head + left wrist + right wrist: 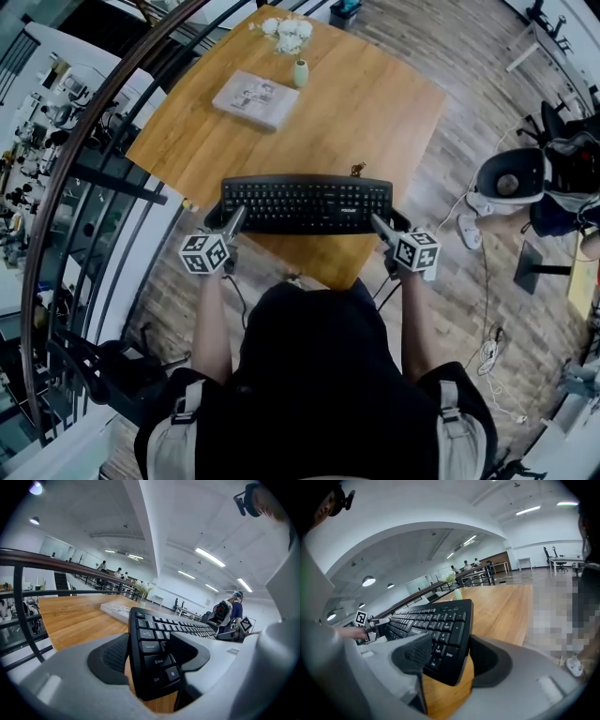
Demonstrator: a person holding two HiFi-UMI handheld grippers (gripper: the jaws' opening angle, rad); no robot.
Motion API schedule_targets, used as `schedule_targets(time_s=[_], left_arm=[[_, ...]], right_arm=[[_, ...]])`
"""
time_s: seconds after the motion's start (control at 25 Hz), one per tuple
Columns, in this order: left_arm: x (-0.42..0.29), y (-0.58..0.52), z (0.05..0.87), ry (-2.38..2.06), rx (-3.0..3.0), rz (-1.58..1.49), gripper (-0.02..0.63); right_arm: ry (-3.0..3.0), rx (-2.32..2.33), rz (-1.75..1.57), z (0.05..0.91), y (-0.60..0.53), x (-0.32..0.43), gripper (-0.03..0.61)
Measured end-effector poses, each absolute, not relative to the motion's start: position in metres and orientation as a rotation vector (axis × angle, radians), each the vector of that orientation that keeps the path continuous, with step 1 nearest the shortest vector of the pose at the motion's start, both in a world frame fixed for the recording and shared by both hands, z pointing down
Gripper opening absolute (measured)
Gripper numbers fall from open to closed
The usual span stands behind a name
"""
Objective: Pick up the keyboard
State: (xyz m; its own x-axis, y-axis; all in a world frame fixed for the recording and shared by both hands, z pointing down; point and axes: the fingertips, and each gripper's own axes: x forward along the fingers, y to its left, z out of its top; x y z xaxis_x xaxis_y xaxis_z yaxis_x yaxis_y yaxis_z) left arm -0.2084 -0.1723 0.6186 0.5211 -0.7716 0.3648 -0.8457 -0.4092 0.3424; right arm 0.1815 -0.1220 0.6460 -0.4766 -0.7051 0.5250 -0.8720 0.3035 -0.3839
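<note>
A black keyboard (305, 203) lies crosswise near the front edge of the wooden table (375, 103). My left gripper (230, 223) is shut on its left end, and my right gripper (382, 228) is shut on its right end. In the left gripper view the keyboard's corner (154, 667) with the Ctrl and Shift keys sits clamped between the jaws of the left gripper (150, 656). The right gripper view shows the number-pad end (445, 639) held between the jaws of the right gripper (452, 660). I cannot tell whether the keyboard touches the table.
A flat book (255, 98), a small vase (300, 73) and white flowers (289, 33) stand at the table's far side. A dark railing (94, 169) runs along the left. A white chair (511, 178) and cables (487, 352) are on the floor at the right.
</note>
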Motion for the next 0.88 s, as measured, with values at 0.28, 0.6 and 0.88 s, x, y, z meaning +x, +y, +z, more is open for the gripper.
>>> schedule_targets(time_s=[0.28,0.6,0.88], left_arm=[[-0.212,-0.161,0.605,-1.323,2.304,0.195,0.279],[-0.212,-0.153,0.596,-1.335,2.322,0.186,0.279],[-0.211,-0.149,0.593,-1.338,2.324,0.181,0.279]], right_arm=[[-2.363,1.46,0.837,0.63,-0.114,0.179,0.254],[-2.386,1.47,0.782,0.619,-0.107,0.179,0.254],[-2.387,1.467,0.773,0.616,-0.103,0.181,0.253]])
